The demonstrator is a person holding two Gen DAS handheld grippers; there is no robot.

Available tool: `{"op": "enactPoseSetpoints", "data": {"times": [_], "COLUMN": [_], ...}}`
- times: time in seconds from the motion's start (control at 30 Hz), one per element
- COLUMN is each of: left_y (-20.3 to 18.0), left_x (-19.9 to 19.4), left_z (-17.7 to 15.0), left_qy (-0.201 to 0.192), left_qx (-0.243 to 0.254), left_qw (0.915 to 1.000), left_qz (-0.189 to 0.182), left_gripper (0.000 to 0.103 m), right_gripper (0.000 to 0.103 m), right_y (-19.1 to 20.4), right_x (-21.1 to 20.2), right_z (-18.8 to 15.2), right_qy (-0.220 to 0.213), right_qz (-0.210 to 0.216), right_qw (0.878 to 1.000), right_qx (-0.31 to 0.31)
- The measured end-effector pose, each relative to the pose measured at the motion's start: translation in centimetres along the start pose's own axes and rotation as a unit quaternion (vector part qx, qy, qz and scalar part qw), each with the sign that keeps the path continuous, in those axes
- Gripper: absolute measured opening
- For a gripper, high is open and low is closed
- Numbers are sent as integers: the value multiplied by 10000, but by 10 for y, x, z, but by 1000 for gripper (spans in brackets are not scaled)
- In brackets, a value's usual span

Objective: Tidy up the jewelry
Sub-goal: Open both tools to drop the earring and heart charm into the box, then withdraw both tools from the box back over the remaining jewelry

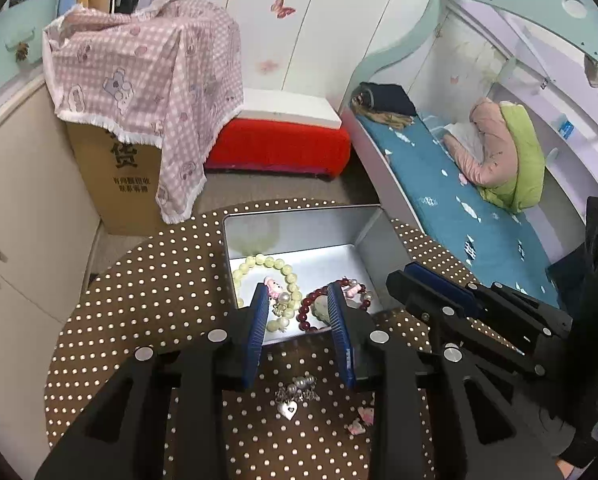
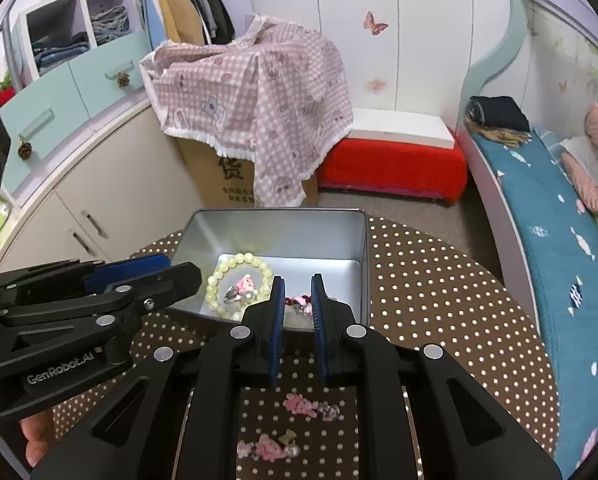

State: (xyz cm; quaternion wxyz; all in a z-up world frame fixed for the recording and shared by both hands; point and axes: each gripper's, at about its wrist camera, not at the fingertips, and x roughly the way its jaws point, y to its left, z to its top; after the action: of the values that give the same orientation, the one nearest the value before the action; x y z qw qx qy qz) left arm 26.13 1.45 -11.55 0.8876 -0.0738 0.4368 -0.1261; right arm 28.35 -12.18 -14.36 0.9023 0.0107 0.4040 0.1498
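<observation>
Nearest the left tool (image 1: 299, 300), a heart charm (image 1: 287, 409) lies loose on the dotted tabletop (image 1: 147, 292); pink clips (image 2: 299, 405) lie below the right tool (image 2: 297, 292). Both tools are released, jaws apart, grasping nothing. The tin (image 1: 383, 240) already holds a pale bracelet (image 1: 259, 264) and a red bracelet (image 1: 307, 312). Recommended: lower one tool straight over a single loose piece, pinch its bulk, lift clear of the rim, and release inside the tin.
</observation>
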Motion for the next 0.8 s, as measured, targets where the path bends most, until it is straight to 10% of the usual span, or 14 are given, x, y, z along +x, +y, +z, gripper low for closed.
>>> {"op": "enactPoseSetpoints", "data": {"times": [0.17, 0.8], "left_y": [-3, -6], "left_x": [-24, -57], "left_z": [-10, -87], "left_qy": [-302, -553], "left_qx": [72, 179], "left_qw": [9992, 9954], "left_qz": [257, 761], "left_gripper": [46, 60], "right_gripper": [41, 46], "right_y": [0, -15], "right_x": [-26, -65], "right_z": [-6, -76], "right_qy": [-191, -122], "right_qz": [-85, -278], "right_qw": [9998, 9993], "right_qx": [-1, 230]}}
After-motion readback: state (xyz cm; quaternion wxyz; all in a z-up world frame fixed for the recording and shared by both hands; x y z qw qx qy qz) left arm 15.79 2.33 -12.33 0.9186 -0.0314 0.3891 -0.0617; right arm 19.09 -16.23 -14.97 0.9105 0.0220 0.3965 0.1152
